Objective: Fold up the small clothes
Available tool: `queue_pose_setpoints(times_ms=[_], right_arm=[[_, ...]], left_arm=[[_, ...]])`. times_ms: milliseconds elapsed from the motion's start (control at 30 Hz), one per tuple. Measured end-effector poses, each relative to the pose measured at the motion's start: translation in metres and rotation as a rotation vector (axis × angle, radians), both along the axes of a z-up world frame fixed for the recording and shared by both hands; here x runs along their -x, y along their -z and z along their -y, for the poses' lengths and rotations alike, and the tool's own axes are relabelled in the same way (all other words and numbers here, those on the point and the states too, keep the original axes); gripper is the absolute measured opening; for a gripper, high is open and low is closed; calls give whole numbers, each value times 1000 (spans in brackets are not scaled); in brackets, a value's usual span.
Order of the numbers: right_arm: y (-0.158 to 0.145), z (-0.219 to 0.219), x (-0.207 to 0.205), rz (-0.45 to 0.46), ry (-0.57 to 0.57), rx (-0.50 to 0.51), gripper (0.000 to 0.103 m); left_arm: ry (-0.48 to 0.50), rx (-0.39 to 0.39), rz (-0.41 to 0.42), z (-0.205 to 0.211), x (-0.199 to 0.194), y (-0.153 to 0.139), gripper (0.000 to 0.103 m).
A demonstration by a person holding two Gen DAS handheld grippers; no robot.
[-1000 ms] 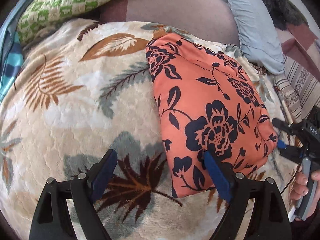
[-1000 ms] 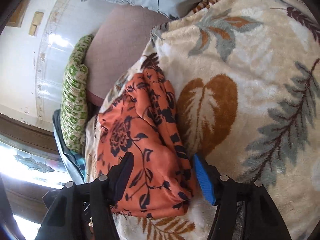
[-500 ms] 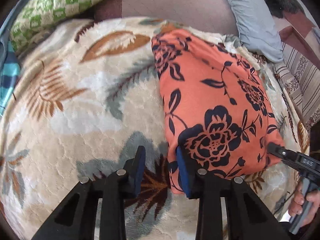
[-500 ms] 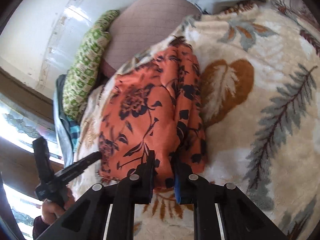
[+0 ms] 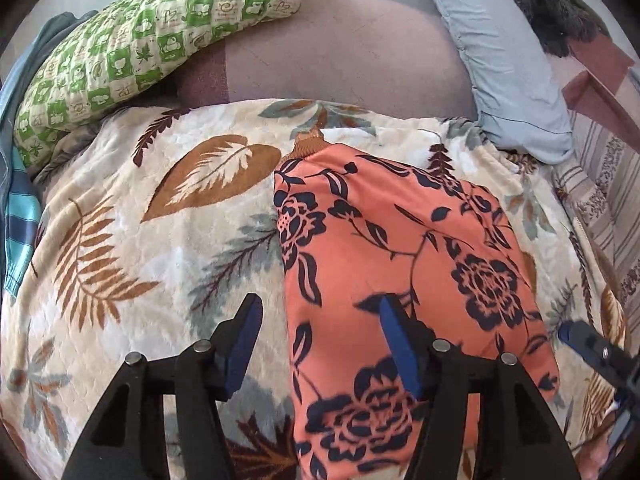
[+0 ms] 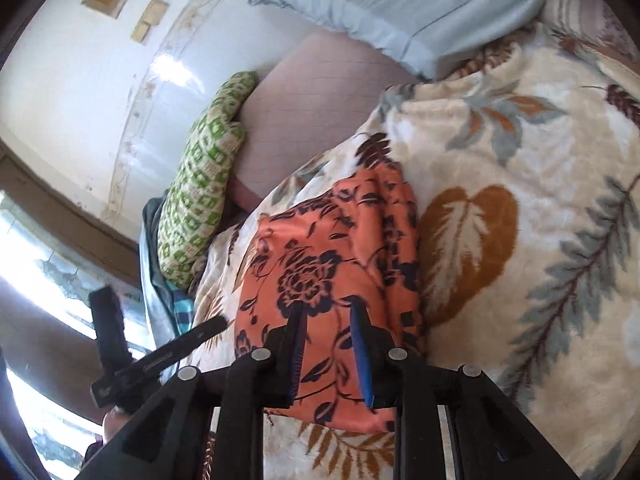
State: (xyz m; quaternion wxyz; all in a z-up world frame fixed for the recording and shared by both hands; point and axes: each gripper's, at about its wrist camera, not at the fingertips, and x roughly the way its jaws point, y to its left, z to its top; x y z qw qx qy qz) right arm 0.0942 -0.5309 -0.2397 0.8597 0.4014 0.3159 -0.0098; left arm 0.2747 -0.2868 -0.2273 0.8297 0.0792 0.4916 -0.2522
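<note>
A folded orange garment with dark blue flowers [image 5: 400,264] lies on a cream leaf-print blanket [image 5: 160,208]. My left gripper [image 5: 320,328] is open, with its jaws straddling the garment's left edge: one pad over the blanket, the other over the cloth. In the right wrist view the same garment [image 6: 332,248] lies under my right gripper [image 6: 326,330], whose jaws stand a little apart over the cloth's near end, holding nothing. The right gripper also shows at the left wrist view's right edge [image 5: 592,348].
A green patterned pillow [image 5: 140,40] lies at the back left, a pale blue pillow [image 5: 500,52] at the back right, a mauve cushion [image 5: 340,48] between them. Striped blue cloth [image 5: 18,216] hangs at the left edge. A wall and window [image 6: 60,80] stand beyond.
Both grippers closed near the garment's near end half a second ago and have opened again, the left one wide. The left camera has moved forward over the cloth.
</note>
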Motion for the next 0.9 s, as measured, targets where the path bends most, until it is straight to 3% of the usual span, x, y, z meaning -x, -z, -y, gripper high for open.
queue_pose_setpoints(times_ms=[100,167,200,300,433,467,500,533,567,733,900], right_arm=[[12,-10,-22,-41,-26,12,25],[46,-4,-40,-191,-33,-32,24],[60,2,-41,-198,-30,-92,23],[51,16,-29,-121,-16,-215,24],[20,18,-10,-19,16,-107,26],[17,20,-8,-4,24,-106,34],[14,21,-4,2,39,-108,55],[12,22,0,11,62,-105,67],[8,23,1,26,80,-97,70],[-3,26,9,65,102,-89,70],[-5,26,13,80,102,-94,70]], left_arm=[[-19,-92,-18,18,-17,29,68],[-47,-140,17,22,-15,38,83],[-49,-150,41,23,-11,35,83],[-16,-138,92,18,8,17,82],[-18,-151,199,2,40,-9,83],[-17,-148,218,-4,47,-16,83],[-22,-146,239,-9,53,-22,83],[-30,-143,258,-15,59,-28,83],[-36,-137,277,-20,64,-34,83],[-57,-130,358,-42,86,-58,84],[-61,-125,389,-50,98,-71,87]])
